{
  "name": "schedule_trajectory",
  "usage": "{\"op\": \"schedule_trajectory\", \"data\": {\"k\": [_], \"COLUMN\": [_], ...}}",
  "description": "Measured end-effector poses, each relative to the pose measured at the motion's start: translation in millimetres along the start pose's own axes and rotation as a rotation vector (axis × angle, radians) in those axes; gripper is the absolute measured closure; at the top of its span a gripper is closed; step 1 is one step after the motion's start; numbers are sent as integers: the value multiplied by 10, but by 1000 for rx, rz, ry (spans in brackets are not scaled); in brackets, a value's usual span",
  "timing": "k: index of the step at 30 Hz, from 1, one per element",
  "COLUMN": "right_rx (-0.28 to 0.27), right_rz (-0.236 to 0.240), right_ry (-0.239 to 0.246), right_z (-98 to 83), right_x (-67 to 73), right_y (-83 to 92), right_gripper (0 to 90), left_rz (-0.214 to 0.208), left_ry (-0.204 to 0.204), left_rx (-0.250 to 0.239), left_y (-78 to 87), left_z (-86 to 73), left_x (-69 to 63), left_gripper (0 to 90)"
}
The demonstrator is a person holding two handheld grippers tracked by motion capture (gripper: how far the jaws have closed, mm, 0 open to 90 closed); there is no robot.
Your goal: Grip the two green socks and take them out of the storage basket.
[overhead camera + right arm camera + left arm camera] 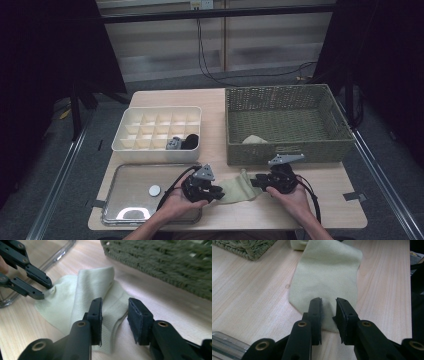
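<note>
High view: the pale green knit sock lies flat on the light wooden table, at six o'clock of the olive woven basket, between the left gripper and right gripper.

Left gripper view: its jaws pinch the sock's near end.

Right gripper view: its jaws stand apart over the sock's edge, not pressing it; the left gripper grips the sock at ten o'clock.

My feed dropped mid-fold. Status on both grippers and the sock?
Left gripper pinching one end of the pale green sock. Right gripper open over the other end, no grip. Sock flat on the table, nothing in the way.
</note>
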State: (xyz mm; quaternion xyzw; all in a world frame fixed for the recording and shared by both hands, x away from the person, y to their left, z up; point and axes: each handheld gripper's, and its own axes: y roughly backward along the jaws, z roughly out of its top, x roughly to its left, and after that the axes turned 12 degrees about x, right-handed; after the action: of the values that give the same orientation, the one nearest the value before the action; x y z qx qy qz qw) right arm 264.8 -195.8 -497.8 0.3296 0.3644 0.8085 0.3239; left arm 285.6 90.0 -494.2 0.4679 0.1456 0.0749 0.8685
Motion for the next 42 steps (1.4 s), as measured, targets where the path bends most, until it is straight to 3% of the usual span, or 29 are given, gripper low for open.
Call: {"op": "schedule_trajectory", "data": {"k": [3, 5, 7, 8, 9, 10, 14, 19, 24, 25, 29, 33, 36, 37, 39, 42], "right_rx": [13, 16, 20, 18, 17, 4, -26, -15, -12, -21, -49, -39, -31, -28, -10, -2], "right_rz": [0, -12, -23, -21, -34, -47, -61, -68, -62, -55, -34, -32, -31, -34, -42, -48], "right_ry": [7, 8, 3, 5, -1, -8, -39, -76, -82, -78, -54, -40, -31, -28, -25, -29], "right_z": [0, 8, 5, 2, -1, -7, -68, -215, -266, -259, -222, -150, -91, -86, -88, -113], "right_x": [22, 36, 34, 30, 33, 25, -14, -80, -79, -76, -54, -62, -84, -89, -100, -113], "right_y": [-44, -54, -55, -43, -23, 16, 156, 247, 256, 265, 269, 203, 143, 128, 100, 100], "right_gripper": [665, 742, 834, 853, 861, 864, 868, 864, 788, 786, 777, 781, 784, 784, 783, 785], "left_rz": [1, 9, 4, 3, 6, 4, 5, 2, -8, -14, -9, -2, 6, -4, 2, -2], "left_ry": [-1, -19, -12, -1, -10, 3, -1, -7, -9, -4, -21, -7, -10, 7, -12, -15], "left_rx": [-3, 14, -1, -5, 22, 10, 22, 26, 37, 2, -15, -48, -22, -33, 12, 30], "left_y": [-2, 11, 3, 5, 29, 24, 41, 37, 68, 61, 107, 75, 27, -12, -34, -40], "left_z": [-1, -3, -11, -16, -19, -25, -41, -42, -35, -41, 15, 120, 159, 151, 135, 100], "left_x": [0, 4, -1, -6, 0, -9, -13, -61, -51, -48, -10, 50, 81, 72, 82, 74], "left_gripper": [743, 743, 743, 743, 743, 743, 743, 742, 722, 722, 742, 753, 754, 754, 750, 746]}}
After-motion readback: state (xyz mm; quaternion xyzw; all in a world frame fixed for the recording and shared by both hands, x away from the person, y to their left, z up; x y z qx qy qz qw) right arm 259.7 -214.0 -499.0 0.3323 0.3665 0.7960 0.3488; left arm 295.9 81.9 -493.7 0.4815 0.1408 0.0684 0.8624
